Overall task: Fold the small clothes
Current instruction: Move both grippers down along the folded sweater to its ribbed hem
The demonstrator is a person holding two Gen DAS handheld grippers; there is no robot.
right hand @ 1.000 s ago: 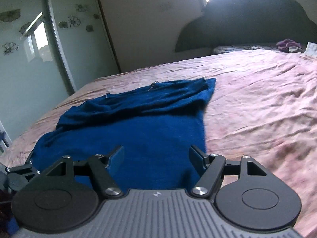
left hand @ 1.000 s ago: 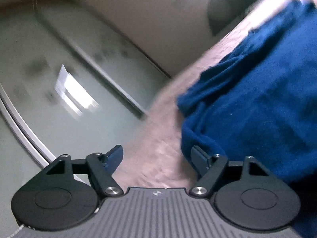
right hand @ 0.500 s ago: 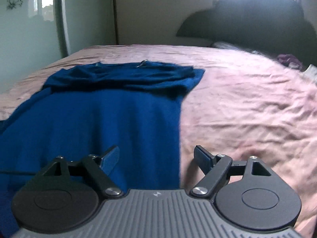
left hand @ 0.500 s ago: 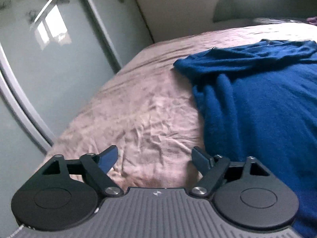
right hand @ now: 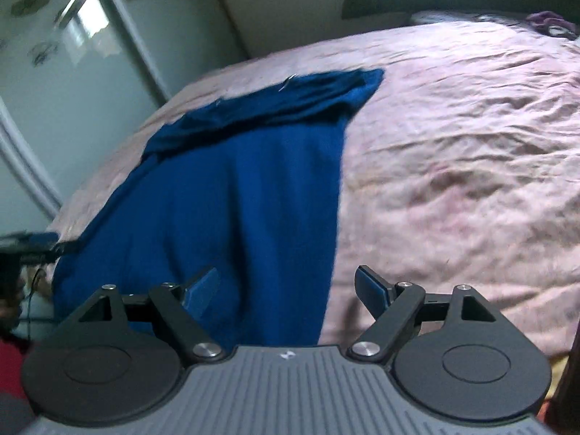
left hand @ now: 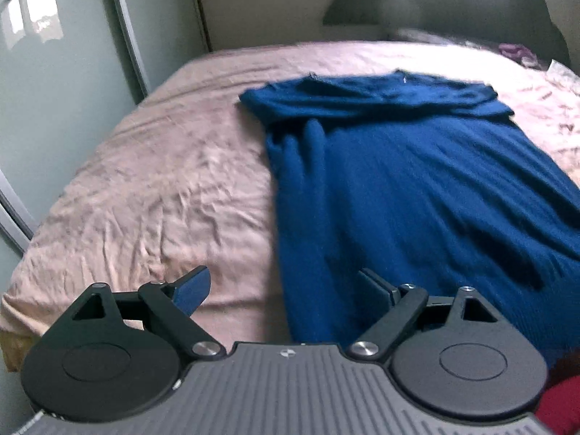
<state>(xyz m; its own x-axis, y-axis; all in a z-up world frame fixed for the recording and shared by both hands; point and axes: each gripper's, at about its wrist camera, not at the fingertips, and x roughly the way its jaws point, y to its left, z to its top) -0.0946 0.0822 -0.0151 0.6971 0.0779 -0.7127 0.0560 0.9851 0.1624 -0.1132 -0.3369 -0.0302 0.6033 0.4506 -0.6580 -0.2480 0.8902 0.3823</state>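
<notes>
A dark blue knit garment (left hand: 417, 188) lies spread flat on the pink bedsheet (left hand: 163, 181), its far end folded over in a band. It also shows in the right wrist view (right hand: 235, 195). My left gripper (left hand: 286, 286) is open and empty, over the garment's near left edge. My right gripper (right hand: 290, 286) is open and empty, over the garment's near right edge. The left gripper (right hand: 32, 243) shows at the far left of the right wrist view.
A dark headboard (left hand: 453, 3) stands at the bed's far end. A purple cloth (right hand: 551, 23) lies near it. Pale wardrobe doors (right hand: 54, 54) run along the left side of the bed. Something red (left hand: 558, 406) sits at the near right corner.
Both grippers have swung and shifted over the bed's near end. The left view turned from the wardrobe to the garment. Both grippers stay open; the garment has not moved.
</notes>
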